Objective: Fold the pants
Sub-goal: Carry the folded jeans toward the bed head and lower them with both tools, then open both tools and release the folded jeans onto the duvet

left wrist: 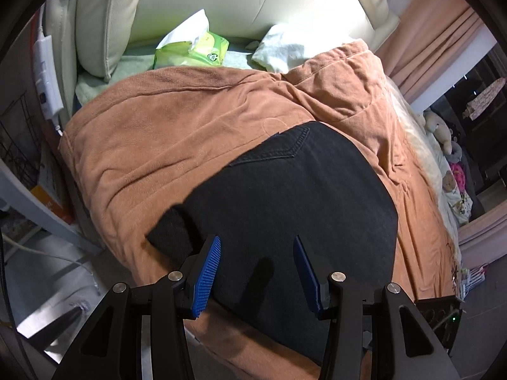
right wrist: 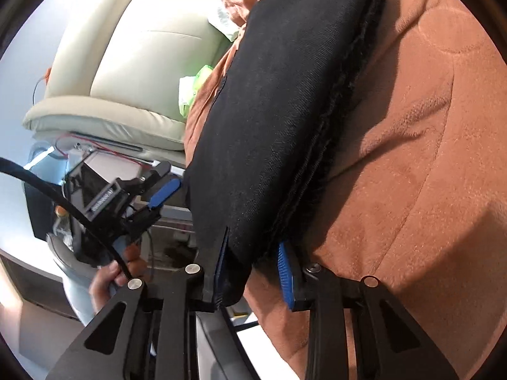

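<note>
Black pants point(left wrist: 294, 196) lie folded into a thick rectangle on an orange blanket point(left wrist: 158, 126) over the bed. In the left wrist view my left gripper point(left wrist: 256, 240) hovers over their near edge, open, with its blue pads apart and nothing clamped between them. The right wrist view shows a corner of the folded pants point(right wrist: 272, 126) filling the gap between the pads of my right gripper point(right wrist: 253, 240), which is shut on the layers just above the blanket point(right wrist: 412, 174). The left gripper point(right wrist: 171, 179) also appears there beyond the pants' far edge, held by a person's hand point(right wrist: 111, 275).
A green tissue pack point(left wrist: 193, 49) and a white cloth point(left wrist: 285, 47) lie at the head of the bed below a cream padded headboard point(left wrist: 221, 0). Stuffed toys point(left wrist: 440, 126) and a pink curtain point(left wrist: 437, 31) line the right side. The bed drops off at left toward a white cable point(left wrist: 47, 69).
</note>
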`<state>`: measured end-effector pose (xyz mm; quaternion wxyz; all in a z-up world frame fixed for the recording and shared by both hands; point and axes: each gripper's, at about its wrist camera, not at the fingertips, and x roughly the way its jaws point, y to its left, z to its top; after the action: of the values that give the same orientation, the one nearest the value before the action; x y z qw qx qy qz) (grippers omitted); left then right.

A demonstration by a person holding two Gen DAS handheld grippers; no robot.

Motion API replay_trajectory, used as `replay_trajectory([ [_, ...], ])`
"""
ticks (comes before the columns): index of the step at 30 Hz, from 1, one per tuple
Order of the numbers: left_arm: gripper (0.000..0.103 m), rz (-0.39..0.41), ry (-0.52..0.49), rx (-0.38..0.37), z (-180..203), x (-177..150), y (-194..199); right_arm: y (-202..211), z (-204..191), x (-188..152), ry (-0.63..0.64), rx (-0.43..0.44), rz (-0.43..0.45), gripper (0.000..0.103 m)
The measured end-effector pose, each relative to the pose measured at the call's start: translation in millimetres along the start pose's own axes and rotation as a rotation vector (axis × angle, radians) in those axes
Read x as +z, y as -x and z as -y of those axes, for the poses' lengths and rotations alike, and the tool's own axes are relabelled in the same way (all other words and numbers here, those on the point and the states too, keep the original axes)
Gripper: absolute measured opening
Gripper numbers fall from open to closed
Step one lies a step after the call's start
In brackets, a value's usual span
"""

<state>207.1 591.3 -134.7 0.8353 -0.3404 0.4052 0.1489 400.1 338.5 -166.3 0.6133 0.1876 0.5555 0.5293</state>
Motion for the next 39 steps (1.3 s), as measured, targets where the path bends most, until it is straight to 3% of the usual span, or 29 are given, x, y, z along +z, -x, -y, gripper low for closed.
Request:
replay_trajectory([
  [5,0.050,0.003,-0.017,-0.018,14,-9,8,11,-2,3,0.056,-0.067,-0.022,0.027],
  [16,0.050,0.018,-0.043,-0.030,31,-20,-3,43,-31,39,0.273,-0.179,0.100,0.027],
  [26,0.050,0.049,-0.100,0.021,42,-10,-25,35,-45,75,0.440,-0.244,0.129,0.027],
  [33,0.050,0.028,-0.083,0.122,28,-5,-46,10,-27,102,0.441,-0.330,0.119,0.026],
  [36,0.044,0.034,-0.072,0.139,18,-6,-47,9,-13,110,0.413,-0.359,0.139,0.026],
  [39,0.043,0.040,-0.069,0.145,14,-9,-44,11,-2,116,0.397,-0.382,0.161,0.013],
])
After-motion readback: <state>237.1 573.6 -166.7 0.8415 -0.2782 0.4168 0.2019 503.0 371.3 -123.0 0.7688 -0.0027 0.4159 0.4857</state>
